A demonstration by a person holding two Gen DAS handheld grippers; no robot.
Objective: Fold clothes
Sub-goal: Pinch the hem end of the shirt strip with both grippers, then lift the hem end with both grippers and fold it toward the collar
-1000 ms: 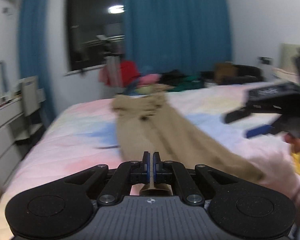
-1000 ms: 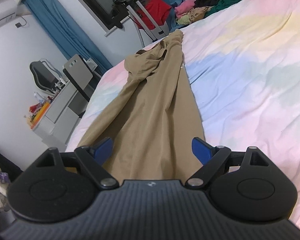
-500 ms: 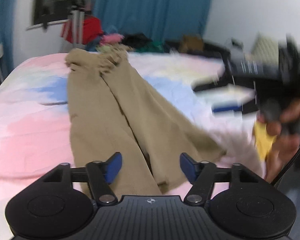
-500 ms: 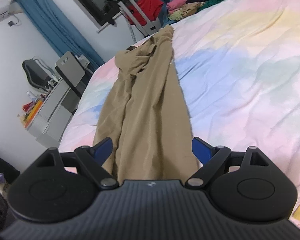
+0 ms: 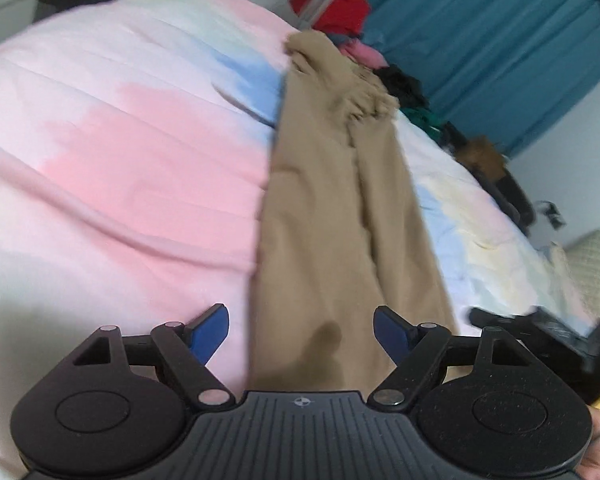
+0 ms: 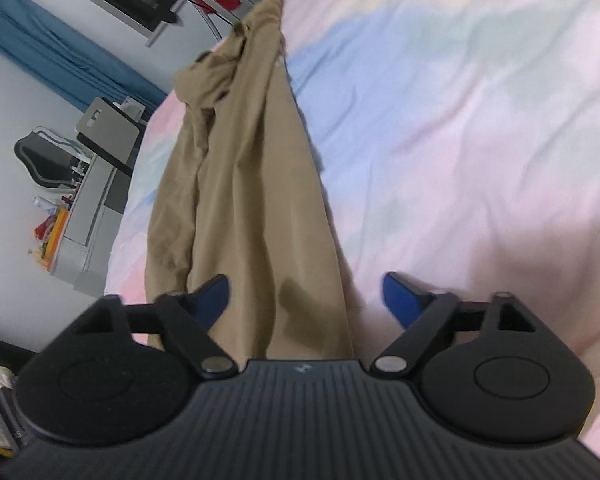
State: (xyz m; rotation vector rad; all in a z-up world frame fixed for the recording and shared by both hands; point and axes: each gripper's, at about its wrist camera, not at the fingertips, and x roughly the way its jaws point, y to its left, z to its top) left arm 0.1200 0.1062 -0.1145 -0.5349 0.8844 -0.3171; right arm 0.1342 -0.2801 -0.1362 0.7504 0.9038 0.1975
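Plain tan trousers (image 5: 340, 208) show no readable label.

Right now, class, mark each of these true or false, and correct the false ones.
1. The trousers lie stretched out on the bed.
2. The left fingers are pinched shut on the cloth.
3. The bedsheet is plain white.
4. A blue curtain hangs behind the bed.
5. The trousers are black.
1. True. The trousers lie lengthwise on the bed.
2. False. The left gripper has its fingers apart and opening, with the cloth below the gap between them, not pinched.
3. False. The sheet shows pink, blue and yellow patches.
4. True. The curtain is blue.
5. False. They are tan.
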